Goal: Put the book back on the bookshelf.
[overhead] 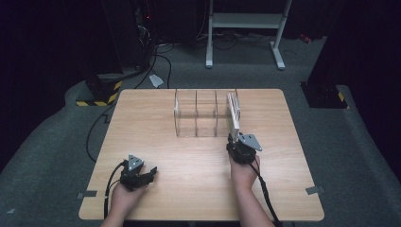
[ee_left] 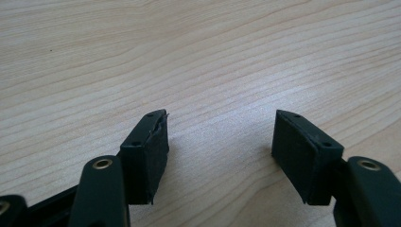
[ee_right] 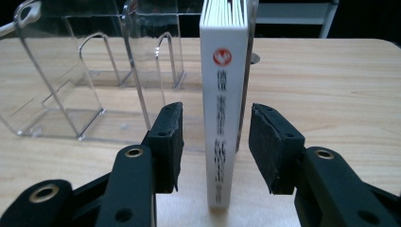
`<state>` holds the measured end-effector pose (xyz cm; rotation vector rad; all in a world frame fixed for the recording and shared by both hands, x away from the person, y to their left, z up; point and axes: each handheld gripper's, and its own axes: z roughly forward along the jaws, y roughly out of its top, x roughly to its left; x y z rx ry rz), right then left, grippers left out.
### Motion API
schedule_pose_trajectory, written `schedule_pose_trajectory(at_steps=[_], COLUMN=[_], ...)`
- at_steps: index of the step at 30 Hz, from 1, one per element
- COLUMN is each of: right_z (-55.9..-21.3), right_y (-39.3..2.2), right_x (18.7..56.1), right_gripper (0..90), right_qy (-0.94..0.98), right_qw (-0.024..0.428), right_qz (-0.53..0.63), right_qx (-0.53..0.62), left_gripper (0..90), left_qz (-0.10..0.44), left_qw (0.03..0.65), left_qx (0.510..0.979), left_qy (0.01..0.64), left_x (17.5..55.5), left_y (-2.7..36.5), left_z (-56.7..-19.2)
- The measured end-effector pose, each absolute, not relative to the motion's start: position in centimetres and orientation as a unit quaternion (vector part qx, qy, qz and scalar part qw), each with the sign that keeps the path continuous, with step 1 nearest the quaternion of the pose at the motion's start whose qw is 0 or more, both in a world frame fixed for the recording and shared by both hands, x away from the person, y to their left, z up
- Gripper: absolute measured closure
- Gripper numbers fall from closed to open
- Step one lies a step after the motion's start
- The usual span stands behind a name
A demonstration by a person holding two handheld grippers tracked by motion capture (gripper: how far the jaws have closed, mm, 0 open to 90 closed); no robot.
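1. Looks like a lab or recording studio setup, not anyone's home. The light wooden counter [overhead: 198,170] sits alone on grey carpet [overhead: 359,156] with dark surroundings on every side.
2. Behind the counter there's a white metal stand [overhead: 246,28], and black cables [overhead: 161,56] trail over the floor.
3. Off the counter's far left corner: yellow-and-black hazard tape [overhead: 99,97] on a base.
4. Grey tape bits [overhead: 314,190] mark the carpet beside the counter's near corners.

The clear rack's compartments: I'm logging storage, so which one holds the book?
The rightmost compartment of the clear acrylic rack, nearest the right gripper: the white book stands upright there. The other two hold nothing.
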<state>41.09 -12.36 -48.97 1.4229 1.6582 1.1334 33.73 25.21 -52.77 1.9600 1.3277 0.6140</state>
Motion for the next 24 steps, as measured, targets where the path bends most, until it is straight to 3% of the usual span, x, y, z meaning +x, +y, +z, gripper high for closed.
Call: schedule_pose_trajectory(at_steps=[3, 5, 8, 24], right_z=[-49.2, -49.3, -49.5, -50.9], right_y=[-12.8, -13.1, -13.3, -12.6], right_x=[40.3, 39.9, 39.5, 40.6], right_gripper=[59.0, 69.5, 76.8, 73.8], right_qy=[0.645, 0.652, 0.662, 0.678], right_qw=[0.324, 0.316, 0.304, 0.288], right_qz=[0.439, 0.441, 0.445, 0.438], right_qx=[0.535, 0.529, 0.521, 0.516], left_gripper=[36.9, 36.9, 37.0, 37.0], left_qz=[0.236, 0.236, 0.236, 0.236], left_qw=[0.341, 0.341, 0.341, 0.341], left_qx=[0.753, 0.753, 0.753, 0.753], left_qy=[0.51, 0.51, 0.51, 0.51], left_x=[33.7, 33.7, 33.7, 33.7], left_y=[25.2, 25.2, 25.2, 25.2], left_z=[-52.8, -52.8, -52.8, -52.8])
